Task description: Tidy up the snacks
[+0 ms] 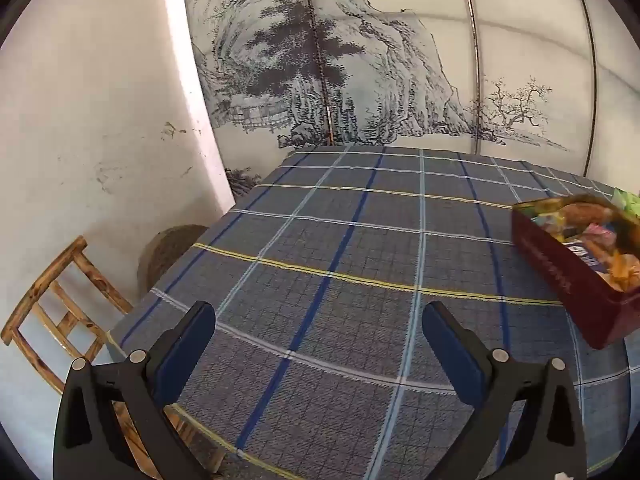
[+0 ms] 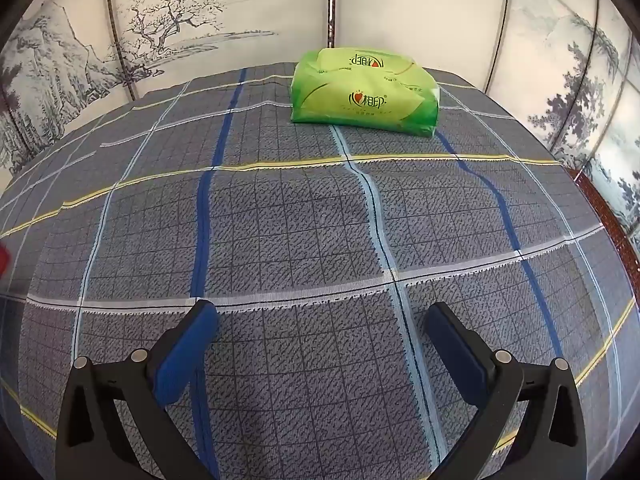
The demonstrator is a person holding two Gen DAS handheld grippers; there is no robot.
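Note:
A dark red box (image 1: 560, 276) full of wrapped snacks (image 1: 600, 240) sits on the plaid tablecloth (image 1: 320, 260) at the right edge of the left wrist view. My left gripper (image 1: 320, 320) is open and empty above the cloth, well left of the box. My right gripper (image 2: 320, 320) is open and empty over the plaid tablecloth (image 2: 280, 220). A small red patch (image 2: 3, 260) shows at the far left edge of the right wrist view; I cannot tell what it is.
A green tissue pack (image 2: 364, 92) lies at the far side of the table. A wooden chair (image 1: 60, 320) and a round woven stool (image 1: 168, 248) stand left of the table. A painted landscape screen (image 1: 360, 60) backs the table.

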